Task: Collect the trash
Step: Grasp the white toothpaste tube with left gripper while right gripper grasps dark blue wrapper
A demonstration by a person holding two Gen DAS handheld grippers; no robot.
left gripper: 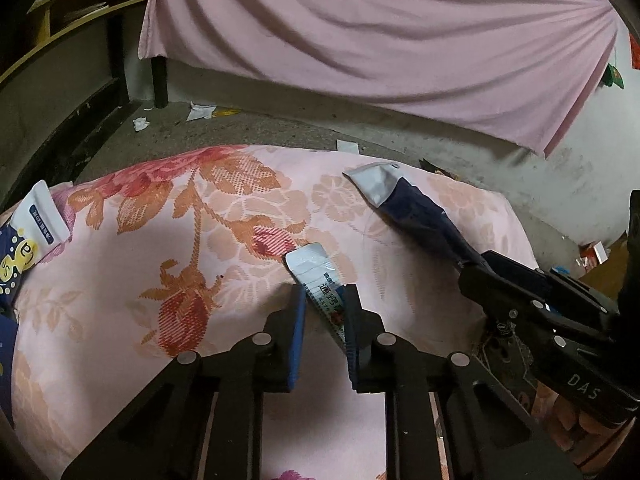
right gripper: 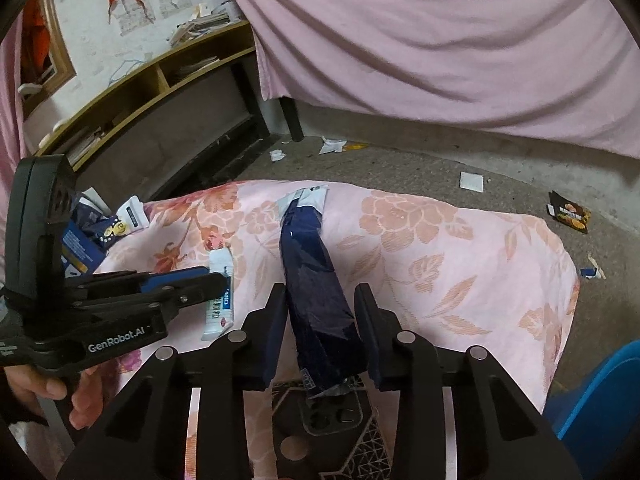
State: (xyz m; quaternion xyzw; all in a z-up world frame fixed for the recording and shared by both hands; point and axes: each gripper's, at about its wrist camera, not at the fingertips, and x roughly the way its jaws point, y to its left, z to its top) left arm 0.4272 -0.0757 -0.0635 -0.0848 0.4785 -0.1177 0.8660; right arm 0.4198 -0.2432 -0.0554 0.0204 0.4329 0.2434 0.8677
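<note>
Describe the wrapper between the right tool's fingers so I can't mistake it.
On the pink floral quilt, it is the long dark navy wrapper with a torn silver-white far end, between the right tool fingers. The left tool's neighbour is a small white printed tube.

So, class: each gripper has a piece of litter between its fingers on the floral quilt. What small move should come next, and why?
Probably close both grippers. The left gripper straddles the white sachet and the right gripper straddles the dark blue wrapper, but gaps still show beside each, so neither looks pinched yet for lifting off the quilt.
</note>
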